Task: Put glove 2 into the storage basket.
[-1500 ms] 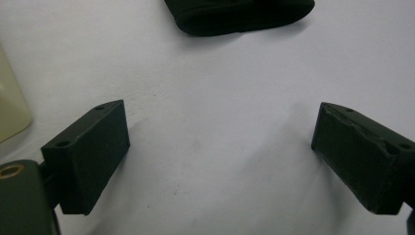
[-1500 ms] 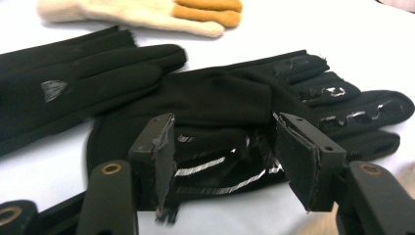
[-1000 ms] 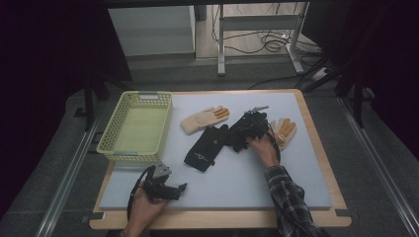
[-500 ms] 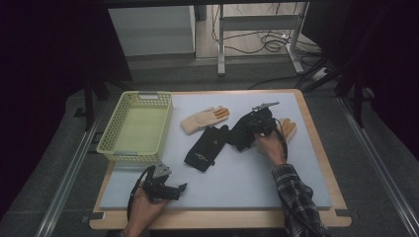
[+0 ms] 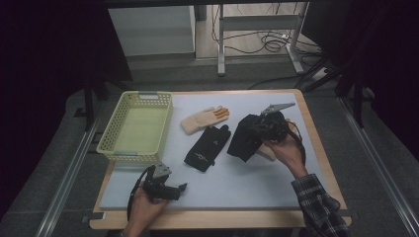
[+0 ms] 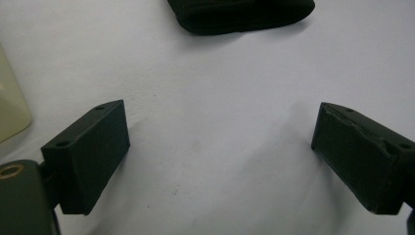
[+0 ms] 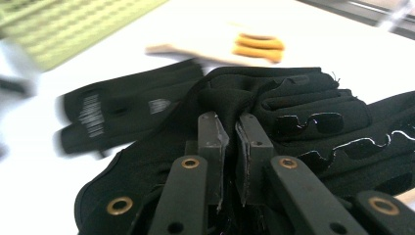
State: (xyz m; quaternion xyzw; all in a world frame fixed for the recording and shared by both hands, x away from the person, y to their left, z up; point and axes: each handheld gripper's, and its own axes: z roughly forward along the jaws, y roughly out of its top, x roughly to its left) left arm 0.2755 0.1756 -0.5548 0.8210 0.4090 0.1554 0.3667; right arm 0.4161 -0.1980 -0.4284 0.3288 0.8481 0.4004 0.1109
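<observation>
We see the left gripper (image 5: 182, 187) low at the near edge of the surface (image 5: 232, 187), jaws spread wide with bare surface between them, holding nothing. Just ahead of it, in the left gripper view, lies the cuff of a black glove (image 6: 240, 14), well clear of the jaws. To its far left stands the yellow basket (image 5: 111, 133).

The right gripper (image 7: 226, 142) has just been closing; its jaws are now pinched on a fold of a second black glove (image 7: 293, 112), which in the high view hangs from it, lifted above the surface. Left of that gripper lies the first black glove; beyond both, a tan glove (image 5: 200, 120) with orange fingertips. We note another tan piece (image 5: 266, 153) just under the right hand (image 5: 286, 153).
</observation>
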